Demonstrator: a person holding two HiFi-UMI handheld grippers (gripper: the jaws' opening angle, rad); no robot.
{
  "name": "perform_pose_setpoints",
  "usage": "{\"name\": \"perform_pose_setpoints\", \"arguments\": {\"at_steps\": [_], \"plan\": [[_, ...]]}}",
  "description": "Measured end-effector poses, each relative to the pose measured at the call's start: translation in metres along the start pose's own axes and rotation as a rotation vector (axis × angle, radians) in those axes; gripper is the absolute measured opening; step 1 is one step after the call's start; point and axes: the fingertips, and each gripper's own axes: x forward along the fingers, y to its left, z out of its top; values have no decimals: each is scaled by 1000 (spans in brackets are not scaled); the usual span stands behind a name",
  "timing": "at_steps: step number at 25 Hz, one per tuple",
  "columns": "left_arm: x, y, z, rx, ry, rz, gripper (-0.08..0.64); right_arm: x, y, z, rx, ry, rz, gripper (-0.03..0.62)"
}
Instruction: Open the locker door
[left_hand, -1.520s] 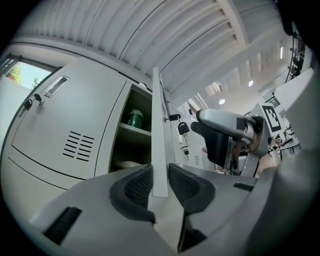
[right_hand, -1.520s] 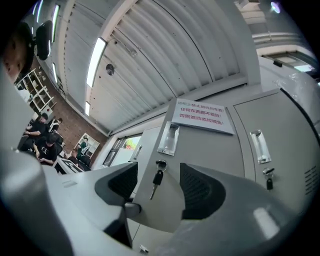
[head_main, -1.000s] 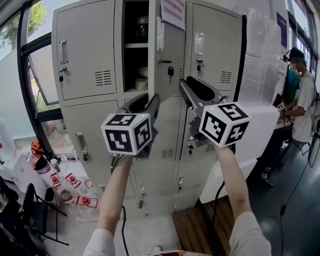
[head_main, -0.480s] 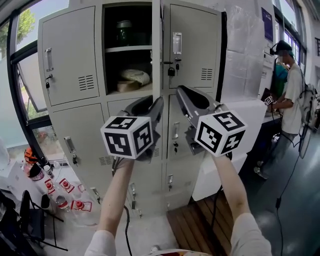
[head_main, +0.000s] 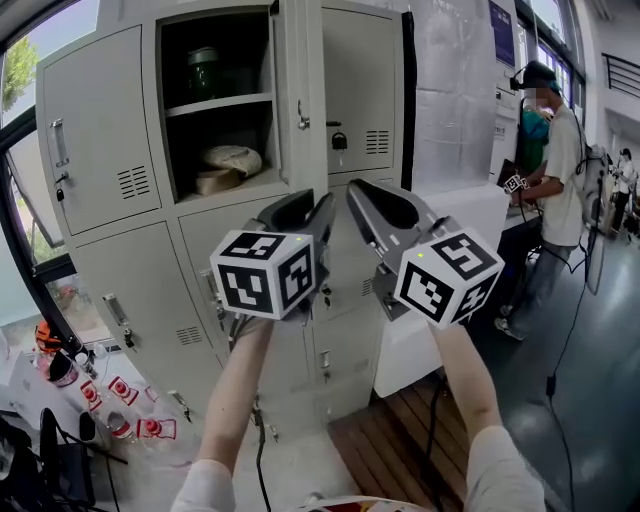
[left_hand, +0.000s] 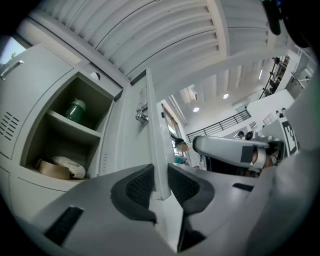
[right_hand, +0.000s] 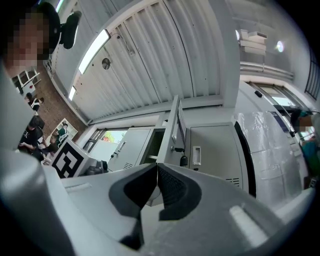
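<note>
Wider than a second ago, the door (head_main: 296, 95) is now standing edge-on to the head view. It is baring the whole upper compartment, which was only a narrow slit before. It is hanging on the grey locker (head_main: 100, 130), in the top row, with its free edge pointing toward the grippers.

The left gripper (left_hand: 160, 175) is pinching the door's lower free corner. Its pads are lying against either face of the sheet, with the jaws at a middling width. The right gripper (right_hand: 157, 172) is hovering just beside the left one, jaws pressed together with nothing between them, and is pointing up toward the door's edge.

Inside the compartment a green jar (head_main: 203, 72) is standing on the upper shelf, and a pale round bundle (head_main: 231, 159) is lying on the lower one. A padlock (head_main: 340, 141) is hanging just right of the door's edge. A person (head_main: 556, 150) is standing well apart at the right.
</note>
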Motion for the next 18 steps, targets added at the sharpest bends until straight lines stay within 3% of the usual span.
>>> {"name": "perform_pose_setpoints", "arguments": {"at_steps": [18], "plan": [[81,-39,-20,-39,-3,-166,89,-32,-56,-18,-38,56,-155,6]]}}
